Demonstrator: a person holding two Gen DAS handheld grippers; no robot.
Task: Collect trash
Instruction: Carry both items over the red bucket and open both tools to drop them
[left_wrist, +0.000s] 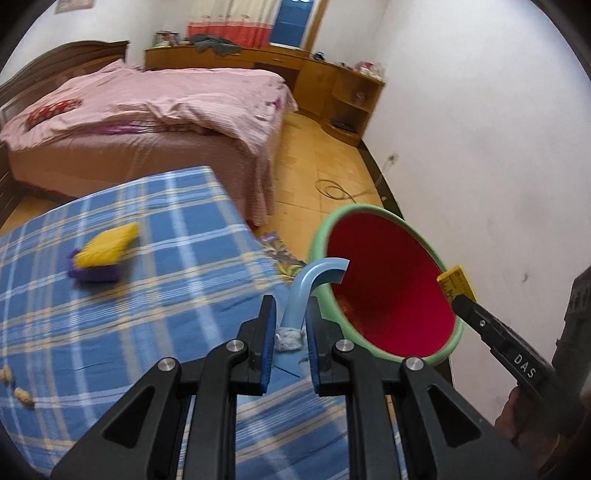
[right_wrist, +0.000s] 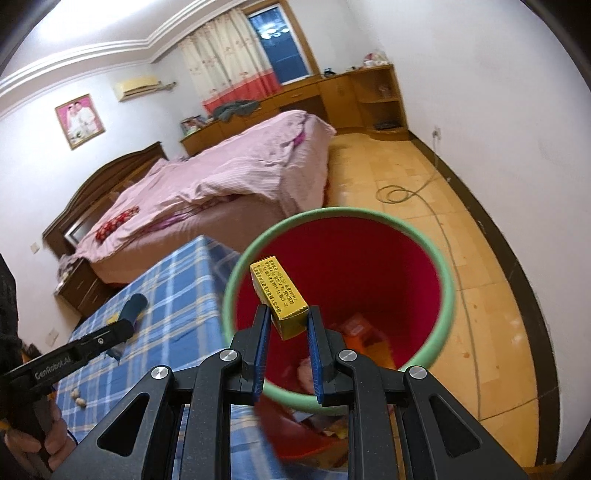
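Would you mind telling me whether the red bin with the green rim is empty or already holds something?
Not empty: the red bin with the green rim shows reddish and pink scraps at its bottom.

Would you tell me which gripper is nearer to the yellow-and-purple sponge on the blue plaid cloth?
Left. The left gripper, holding a blue hook, hangs over the cloth beside the sponge; the right gripper holds a yellow box over the bin, farther away.
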